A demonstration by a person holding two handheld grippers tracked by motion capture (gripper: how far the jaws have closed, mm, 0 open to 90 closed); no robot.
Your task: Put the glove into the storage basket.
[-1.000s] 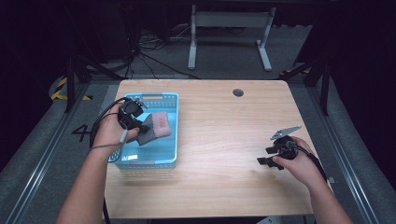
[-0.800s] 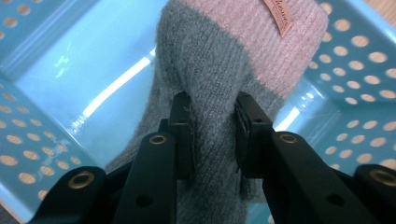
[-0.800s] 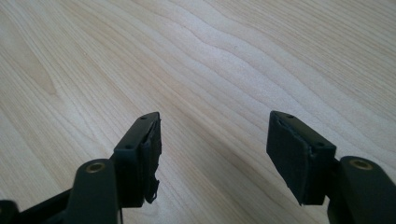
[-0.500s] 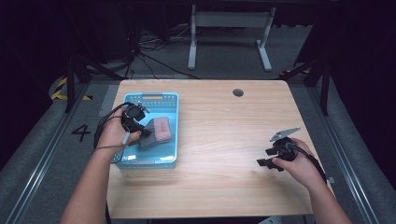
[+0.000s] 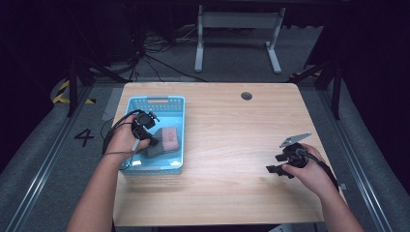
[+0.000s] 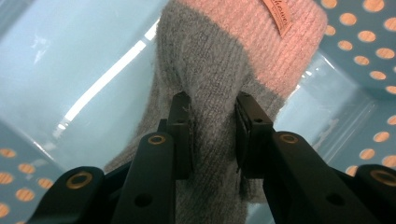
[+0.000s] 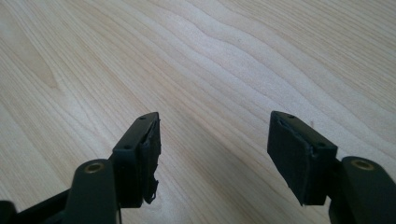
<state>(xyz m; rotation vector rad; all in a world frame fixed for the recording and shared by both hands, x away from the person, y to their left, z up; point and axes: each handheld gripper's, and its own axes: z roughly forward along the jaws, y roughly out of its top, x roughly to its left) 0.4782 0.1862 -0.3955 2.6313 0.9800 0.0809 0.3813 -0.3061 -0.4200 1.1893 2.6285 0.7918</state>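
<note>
Fuzzy knitted sock [image 6: 219, 70], glossy plastic basket [image 5: 145, 102], matt wooden table [image 5: 232, 145].

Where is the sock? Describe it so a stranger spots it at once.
On the wooden table, find the blue basket at its left side. Inside lies the sock, clamped by the left gripper. It is the one knitted thing there, grey with a pink band.
</note>
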